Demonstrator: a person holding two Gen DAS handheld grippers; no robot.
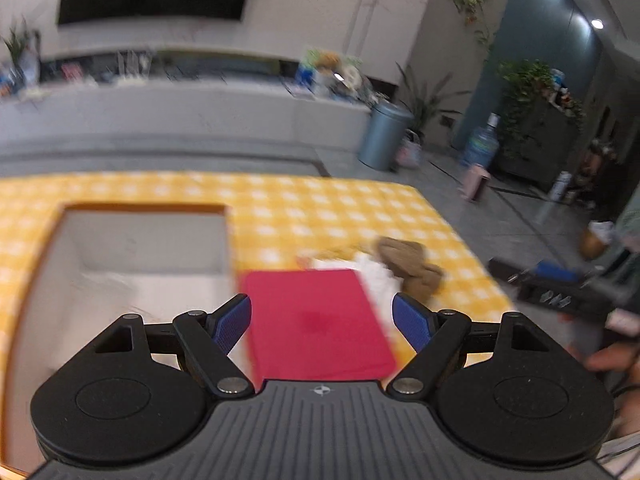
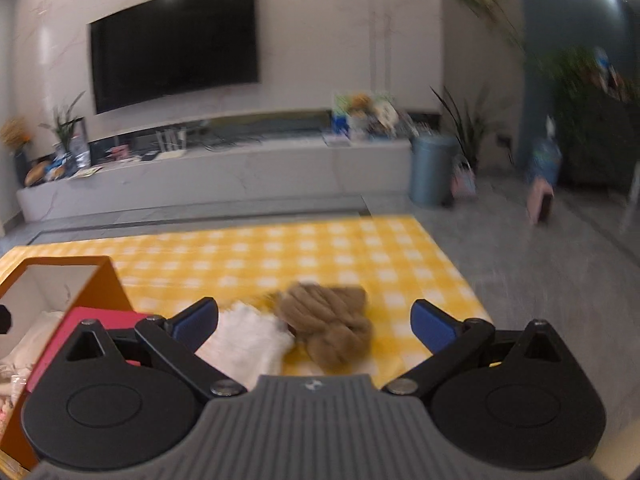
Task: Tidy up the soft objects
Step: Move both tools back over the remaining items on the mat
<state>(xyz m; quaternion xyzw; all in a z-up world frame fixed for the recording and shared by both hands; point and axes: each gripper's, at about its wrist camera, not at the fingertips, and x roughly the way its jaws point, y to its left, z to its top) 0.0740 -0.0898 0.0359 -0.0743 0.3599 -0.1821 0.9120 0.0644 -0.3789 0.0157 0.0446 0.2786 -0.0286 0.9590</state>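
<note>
Soft items lie together on the yellow checked cloth [image 2: 304, 256]: a brown knitted bundle [image 2: 328, 322] touches a white fabric piece [image 2: 248, 340] on its left. A red flat sheet [image 1: 316, 320] lies beside the white fabric, next to an orange box [image 2: 108, 280] with white fabric inside. Left gripper [image 1: 322, 320] hovers spread wide above the red sheet, grasping nothing. Right gripper [image 2: 316, 326] hovers spread wide above the bundle, also empty.

Brown plush [image 2: 328, 326] beside white cloth [image 2: 248, 340], yellow checked tablecloth [image 2: 320, 252]
</note>
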